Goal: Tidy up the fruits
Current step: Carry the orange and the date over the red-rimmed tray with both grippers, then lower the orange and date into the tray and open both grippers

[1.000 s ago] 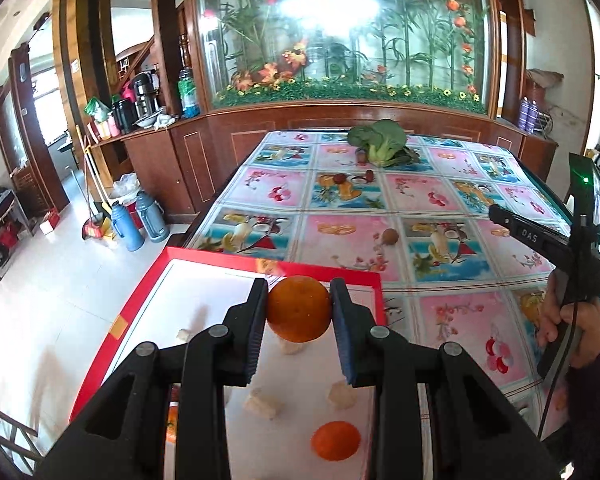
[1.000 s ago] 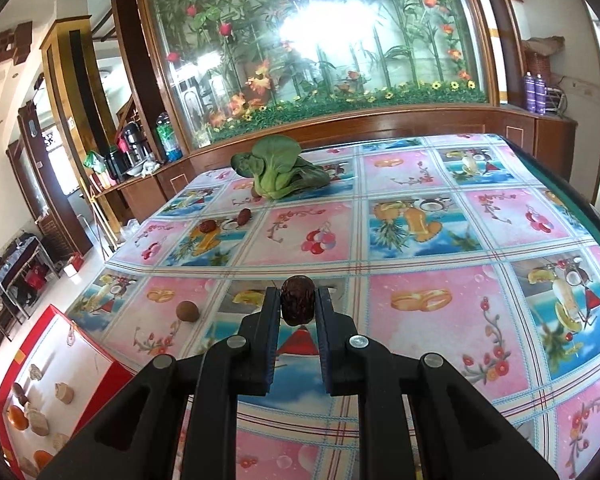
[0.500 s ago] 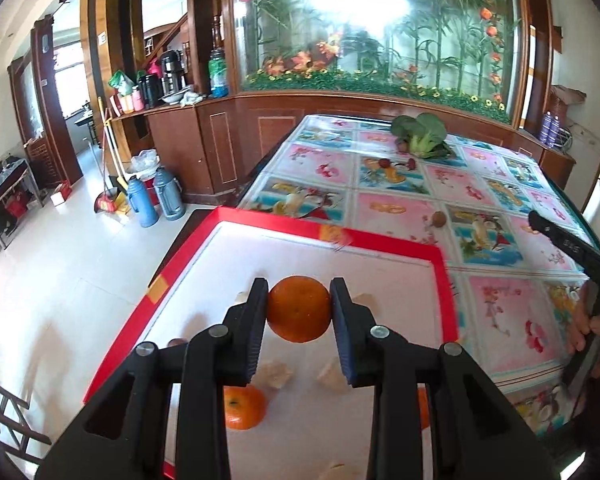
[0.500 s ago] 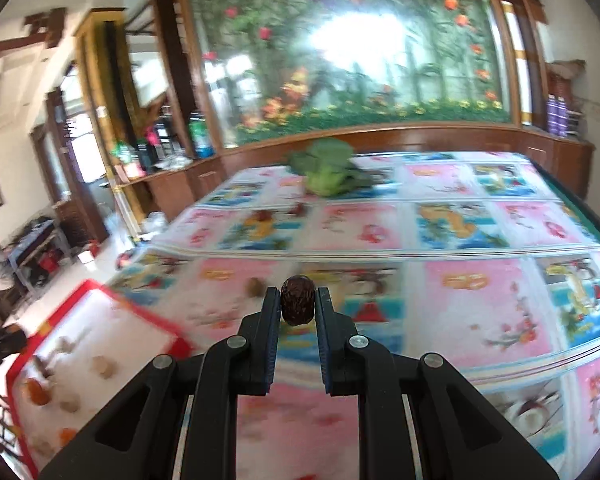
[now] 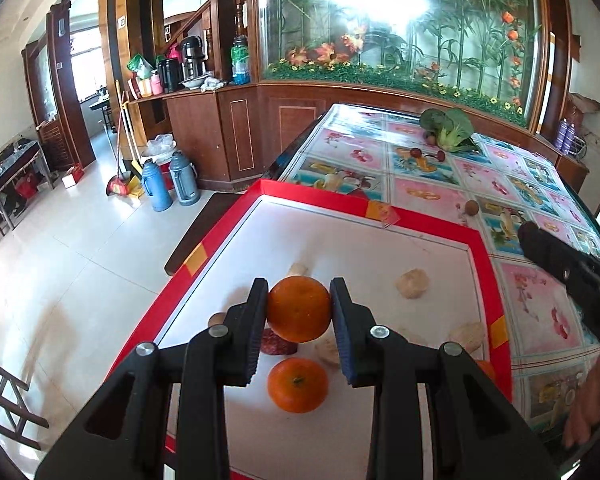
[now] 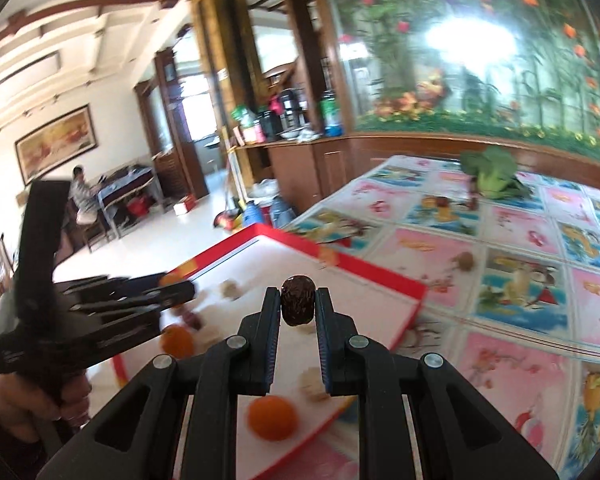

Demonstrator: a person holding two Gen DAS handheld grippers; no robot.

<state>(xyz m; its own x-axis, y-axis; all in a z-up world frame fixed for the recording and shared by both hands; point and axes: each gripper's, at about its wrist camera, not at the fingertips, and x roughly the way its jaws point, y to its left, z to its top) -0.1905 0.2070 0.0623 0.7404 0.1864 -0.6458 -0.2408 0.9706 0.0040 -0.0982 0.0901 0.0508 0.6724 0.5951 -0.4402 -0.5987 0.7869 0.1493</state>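
1. Over the red-rimmed white tray [image 5: 488, 264], the left gripper [image 5: 299, 309] pinches a round orange tangerine [image 5: 299, 309].
2. Only the right view shows the right gripper [image 6: 297, 305] clamping a wrinkled dark-brown date [image 6: 297, 305], long axis upright.

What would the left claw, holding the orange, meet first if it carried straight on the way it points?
Probably the white floor of the red-rimmed tray, near the pale beige lump just past the round orange mandarin in the left claw; depth is unclear.
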